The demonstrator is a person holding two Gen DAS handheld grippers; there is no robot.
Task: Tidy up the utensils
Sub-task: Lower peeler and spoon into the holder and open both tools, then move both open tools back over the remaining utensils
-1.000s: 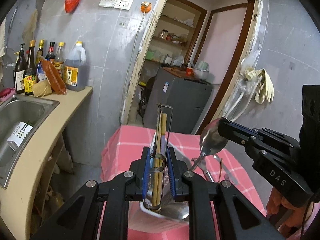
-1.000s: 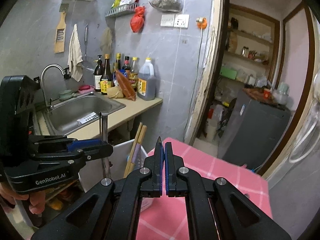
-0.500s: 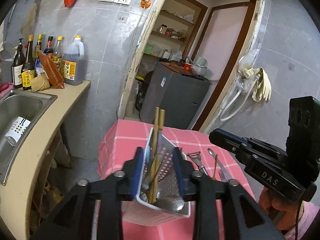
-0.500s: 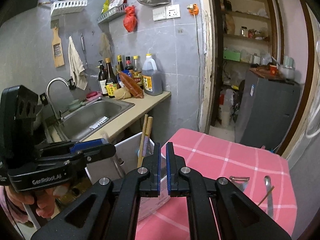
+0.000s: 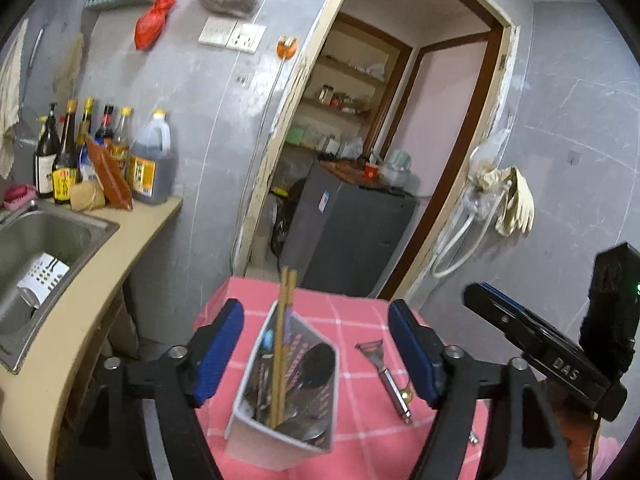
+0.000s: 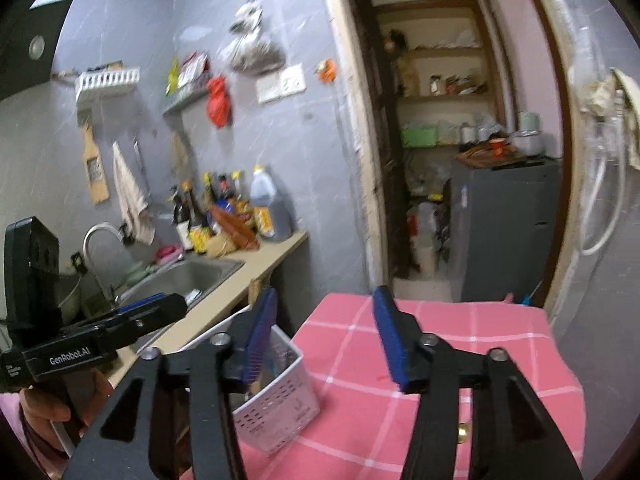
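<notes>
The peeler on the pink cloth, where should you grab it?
Grip the peeler by its long metal handle, near the middle, coming straight down from above. It lies flat on the tablecloth, right of the utensil basket, so the slim handle fits between open fingers; the blade head is awkward.

Two chopsticks (image 5: 282,344), one caddy (image 5: 256,432), one peeler (image 5: 386,376).

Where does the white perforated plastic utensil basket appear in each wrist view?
Left wrist view: the white perforated plastic utensil basket stands at bottom centre on the pink checked tablecloth, holding wooden chopsticks.
Right wrist view: lower left of centre, partly behind the right hand-held gripper.
Shared landmark: the grey cabinet in the doorway.
</notes>
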